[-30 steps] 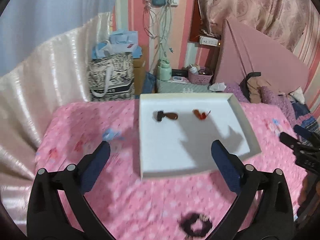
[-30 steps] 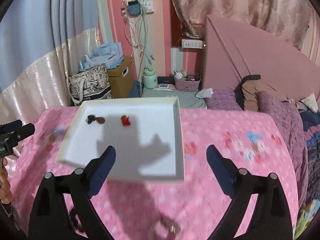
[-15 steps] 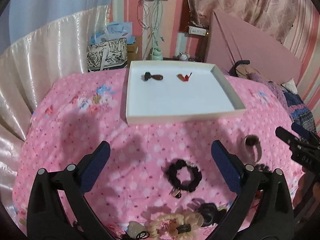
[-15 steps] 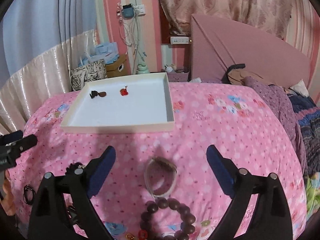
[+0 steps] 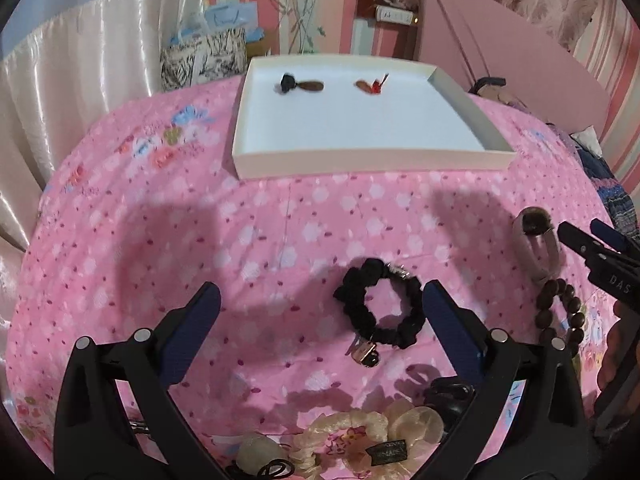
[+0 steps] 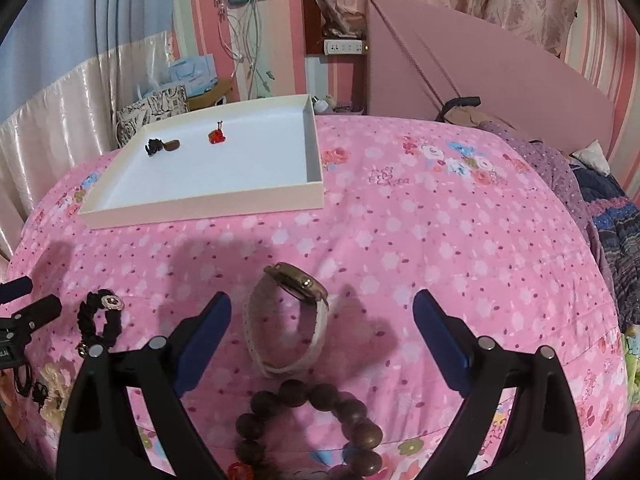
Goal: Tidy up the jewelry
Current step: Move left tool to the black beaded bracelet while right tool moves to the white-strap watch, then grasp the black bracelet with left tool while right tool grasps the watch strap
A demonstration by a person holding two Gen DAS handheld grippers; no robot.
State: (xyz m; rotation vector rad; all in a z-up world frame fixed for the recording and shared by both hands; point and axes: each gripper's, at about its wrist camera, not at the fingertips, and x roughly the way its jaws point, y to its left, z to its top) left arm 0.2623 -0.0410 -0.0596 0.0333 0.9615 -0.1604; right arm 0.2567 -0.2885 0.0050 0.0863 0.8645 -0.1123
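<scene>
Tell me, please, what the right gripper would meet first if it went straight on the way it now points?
Most likely the watch: it stands on its strap on the pink bedspread just ahead of the open right gripper, slightly left of centre. Depth is hard to judge, so it might touch fabric first.

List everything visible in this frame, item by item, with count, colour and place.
tray: 1, white, far on the bedspread
pendants: 2, dark brown and red, inside the tray's far end
black scrunchie: 1, black with charm, between the left tongs' fingers
watch: 1, pale strap, between the right tongs' fingers
bead bracelet: 1, dark brown, nearer than the watch
cream scrunchie: 1, near edge
bedspread: pink floral
left tongs: open, empty
right tongs: open, empty
</scene>
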